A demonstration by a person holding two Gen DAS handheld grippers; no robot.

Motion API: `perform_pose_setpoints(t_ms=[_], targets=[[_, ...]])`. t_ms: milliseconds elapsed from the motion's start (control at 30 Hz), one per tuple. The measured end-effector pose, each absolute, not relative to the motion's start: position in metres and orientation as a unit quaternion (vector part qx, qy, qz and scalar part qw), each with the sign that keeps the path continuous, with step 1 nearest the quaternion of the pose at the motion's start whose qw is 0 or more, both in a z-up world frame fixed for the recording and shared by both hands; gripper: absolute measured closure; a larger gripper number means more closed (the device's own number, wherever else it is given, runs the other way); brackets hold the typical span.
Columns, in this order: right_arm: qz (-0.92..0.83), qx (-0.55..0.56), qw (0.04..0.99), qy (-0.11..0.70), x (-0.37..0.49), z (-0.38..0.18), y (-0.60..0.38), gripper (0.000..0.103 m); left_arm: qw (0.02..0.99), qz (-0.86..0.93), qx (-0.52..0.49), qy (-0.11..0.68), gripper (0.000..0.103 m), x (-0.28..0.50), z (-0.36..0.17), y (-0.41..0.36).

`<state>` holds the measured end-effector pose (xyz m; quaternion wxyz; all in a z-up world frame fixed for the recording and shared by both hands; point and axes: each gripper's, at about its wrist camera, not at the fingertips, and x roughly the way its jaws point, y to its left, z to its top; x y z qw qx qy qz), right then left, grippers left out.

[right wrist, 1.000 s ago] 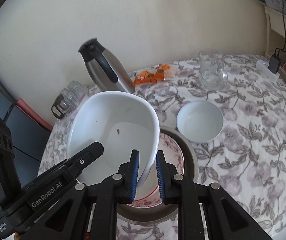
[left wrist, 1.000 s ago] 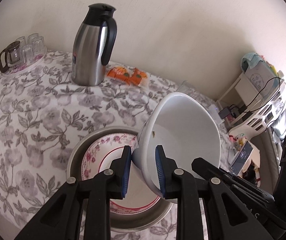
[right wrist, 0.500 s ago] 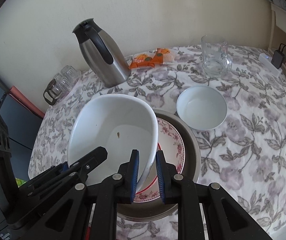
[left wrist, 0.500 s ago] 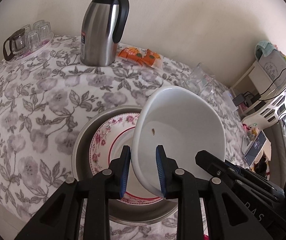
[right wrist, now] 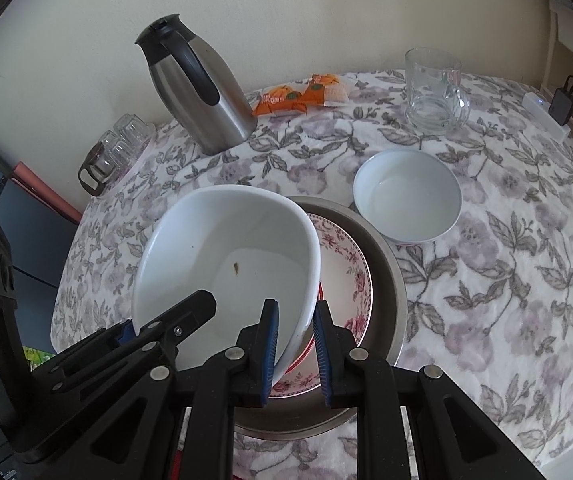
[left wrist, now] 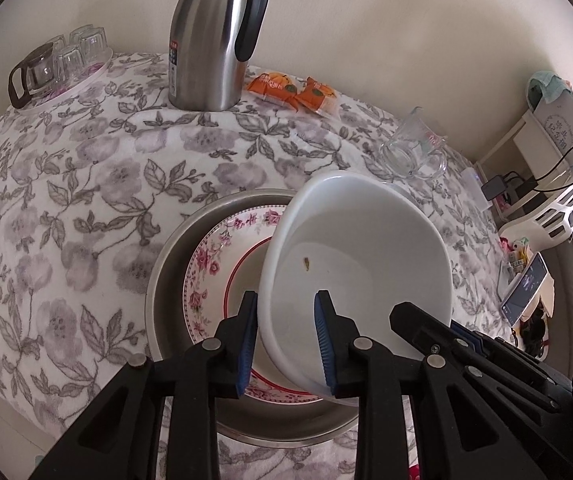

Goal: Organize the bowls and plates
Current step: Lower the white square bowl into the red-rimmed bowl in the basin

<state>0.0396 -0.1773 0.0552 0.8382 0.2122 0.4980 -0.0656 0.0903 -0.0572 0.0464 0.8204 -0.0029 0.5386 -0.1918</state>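
Large white bowl (left wrist: 358,264), pinched at opposite rims by left gripper (left wrist: 286,344) and right gripper (right wrist: 294,356), has descended and levelled over the floral plate (left wrist: 214,264) in the steel basin (left wrist: 166,280) mid-table, so nesting appears imminent.

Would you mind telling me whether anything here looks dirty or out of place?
Yes: the large white bowl, held tilted over the floral plate by both grippers, has a small brown speck stuck inside, probably food residue.
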Motion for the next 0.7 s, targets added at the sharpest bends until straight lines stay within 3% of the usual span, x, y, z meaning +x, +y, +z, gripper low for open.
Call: perform_pose_setpoints(t_ms=[700], targets=[[-0.064,0.218,0.821,0.524,0.046,0.036,-0.177,0.082,0.804,-0.18,-0.002,0.566,0.075,0.096,0.03,-0.056]])
